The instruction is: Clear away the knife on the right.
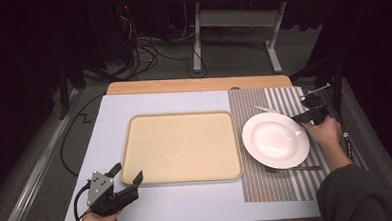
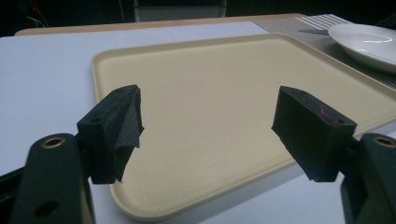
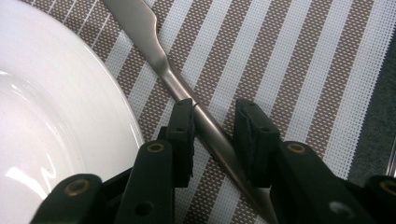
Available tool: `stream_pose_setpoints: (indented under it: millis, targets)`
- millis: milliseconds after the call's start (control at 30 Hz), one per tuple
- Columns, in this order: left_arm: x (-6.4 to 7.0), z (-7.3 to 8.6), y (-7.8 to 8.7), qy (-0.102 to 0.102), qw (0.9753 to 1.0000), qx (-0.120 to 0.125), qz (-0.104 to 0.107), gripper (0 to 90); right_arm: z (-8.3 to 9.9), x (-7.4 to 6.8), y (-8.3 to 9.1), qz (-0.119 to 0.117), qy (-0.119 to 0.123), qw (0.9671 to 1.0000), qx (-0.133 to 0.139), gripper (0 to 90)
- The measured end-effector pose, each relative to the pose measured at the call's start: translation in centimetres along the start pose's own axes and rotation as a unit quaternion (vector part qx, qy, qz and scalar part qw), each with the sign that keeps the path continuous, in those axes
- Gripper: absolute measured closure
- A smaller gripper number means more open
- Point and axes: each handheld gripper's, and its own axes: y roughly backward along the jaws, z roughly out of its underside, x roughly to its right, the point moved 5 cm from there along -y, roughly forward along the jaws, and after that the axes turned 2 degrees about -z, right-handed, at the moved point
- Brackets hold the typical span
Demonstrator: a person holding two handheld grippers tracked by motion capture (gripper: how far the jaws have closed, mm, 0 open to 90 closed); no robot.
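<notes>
A metal knife point(image 3: 159, 60) lies slanted on the striped placemat point(image 3: 299, 70), just past the white plate point(image 3: 51, 107). My right gripper point(image 3: 215, 109) straddles the knife's handle, jaws narrowly open, with slim gaps on either side of it. From above, the right gripper point(image 1: 301, 118) sits at the plate's point(image 1: 276, 139) far right rim, with the knife point(image 1: 265, 108) running left from it. My left gripper point(image 1: 127, 176) hovers wide open and holds nothing at the near left corner of the beige tray point(image 1: 180, 146). In its own view, the left gripper point(image 2: 208, 107) looks across the bare tray point(image 2: 233, 60).
A pale mat point(image 1: 109, 114) covers the table's left part, and the placemat point(image 1: 282, 187) covers its right. A thin dark utensil point(image 1: 309, 167) lies just in front of the plate. The plate point(image 2: 369, 42) and the knife point(image 2: 314, 31) show beyond the tray. Cables and a table frame are on the floor behind.
</notes>
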Motion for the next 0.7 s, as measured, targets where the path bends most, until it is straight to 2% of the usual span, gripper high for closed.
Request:
stream_pose_setpoints:
  millis: [100, 267, 367, 467, 700]
  targets:
    - [0.0, 0.0, 0.0, 0.0, 1.0, -0.001, -0.001, 24.9, 0.3, 0.1, -0.1, -0.002, 0.009, 1.0, 0.001, 65.3]
    - [0.0, 0.0, 0.0, 0.001, 1.0, 0.001, -0.001, 24.9, 0.2, 0.0, -0.1, 0.002, 0.009, 1.0, -0.001, 67.1]
    - [0.0, 0.0, 0.1, 0.001, 1.0, 0.001, 0.0, 24.9, 0.6, 0.2, 0.1, 0.012, 0.009, 0.9999, -0.006, 72.5]
    - [0.0, 0.0, 0.0, -0.001, 1.0, -0.001, 0.0, 24.9, 1.0, 0.4, 0.4, 0.012, 0.005, 0.9999, -0.003, 75.7]
    - [0.0, 0.0, 0.0, -0.002, 1.0, -0.001, -0.001, 24.9, 1.4, 0.5, 0.6, 0.019, 0.007, 0.9998, -0.008, 78.0]
